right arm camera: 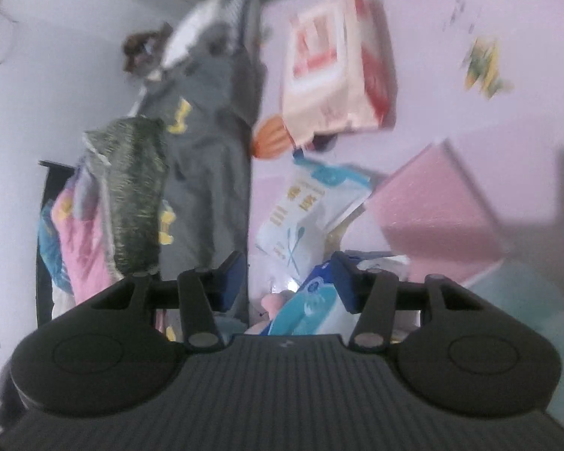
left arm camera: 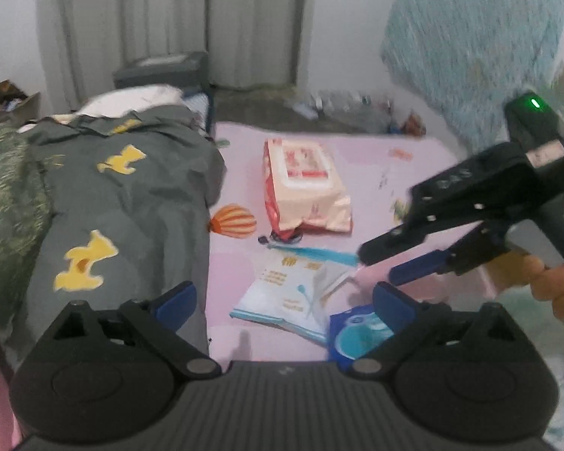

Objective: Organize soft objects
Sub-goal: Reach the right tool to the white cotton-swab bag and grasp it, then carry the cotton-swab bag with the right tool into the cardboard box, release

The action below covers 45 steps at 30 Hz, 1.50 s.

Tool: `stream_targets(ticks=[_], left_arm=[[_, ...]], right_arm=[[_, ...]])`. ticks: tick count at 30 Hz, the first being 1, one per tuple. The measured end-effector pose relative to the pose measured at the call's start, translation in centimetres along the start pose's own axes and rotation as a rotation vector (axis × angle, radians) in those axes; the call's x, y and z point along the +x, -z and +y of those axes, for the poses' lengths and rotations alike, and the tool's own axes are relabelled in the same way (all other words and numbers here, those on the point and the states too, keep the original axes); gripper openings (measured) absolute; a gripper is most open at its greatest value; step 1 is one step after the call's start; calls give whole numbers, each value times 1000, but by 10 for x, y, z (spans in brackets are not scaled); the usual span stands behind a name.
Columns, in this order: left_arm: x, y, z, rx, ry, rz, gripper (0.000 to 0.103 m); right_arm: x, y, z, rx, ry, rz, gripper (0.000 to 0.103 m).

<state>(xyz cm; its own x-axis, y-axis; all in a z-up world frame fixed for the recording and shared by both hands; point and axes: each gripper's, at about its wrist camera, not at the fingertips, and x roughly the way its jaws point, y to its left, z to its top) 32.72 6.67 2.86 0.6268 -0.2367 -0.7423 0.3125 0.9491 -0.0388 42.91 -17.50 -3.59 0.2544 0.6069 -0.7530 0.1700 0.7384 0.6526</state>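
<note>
Both your grippers are empty, jaws apart: left gripper (left arm camera: 284,302) low centre, right gripper (left arm camera: 376,267) entering from the right. You seem between picks. The white cotton-swab pack (left arm camera: 285,293) lies lower centre; next, close on it squarely.

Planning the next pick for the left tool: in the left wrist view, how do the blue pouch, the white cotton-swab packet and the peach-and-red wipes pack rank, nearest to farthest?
1. Blue pouch, beside the left tool's right finger.
2. White cotton-swab packet, just ahead, centre.
3. Peach-and-red wipes pack, farther up the pink mat.
</note>
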Motion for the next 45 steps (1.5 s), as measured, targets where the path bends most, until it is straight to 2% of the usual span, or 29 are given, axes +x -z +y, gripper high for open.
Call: stream_targets(ticks=[4, 6, 9, 15, 20, 23, 31, 37, 45], left_arm=[[45, -9, -1, 106, 40, 98, 99], [65, -11, 2, 127, 65, 131, 100], [92, -14, 7, 129, 94, 182, 100], [127, -20, 11, 135, 87, 232, 100], [153, -18, 15, 93, 74, 308, 91], [154, -20, 14, 74, 66, 285, 89], [155, -28, 10, 32, 37, 294, 71], [134, -40, 16, -26, 29, 273, 69], [72, -56, 0, -26, 13, 187, 69]], right_arm=[[44, -15, -4, 58, 30, 54, 50], [59, -23, -7, 79, 44, 78, 50], [78, -32, -12, 113, 59, 117, 51], [103, -46, -19, 150, 89, 146, 55], [113, -55, -17, 159, 86, 152, 57], [116, -61, -15, 161, 80, 135, 57], [122, -65, -8, 145, 71, 92, 53], [110, -63, -2, 135, 14, 79, 47], [65, -53, 25, 91, -62, 36, 46]])
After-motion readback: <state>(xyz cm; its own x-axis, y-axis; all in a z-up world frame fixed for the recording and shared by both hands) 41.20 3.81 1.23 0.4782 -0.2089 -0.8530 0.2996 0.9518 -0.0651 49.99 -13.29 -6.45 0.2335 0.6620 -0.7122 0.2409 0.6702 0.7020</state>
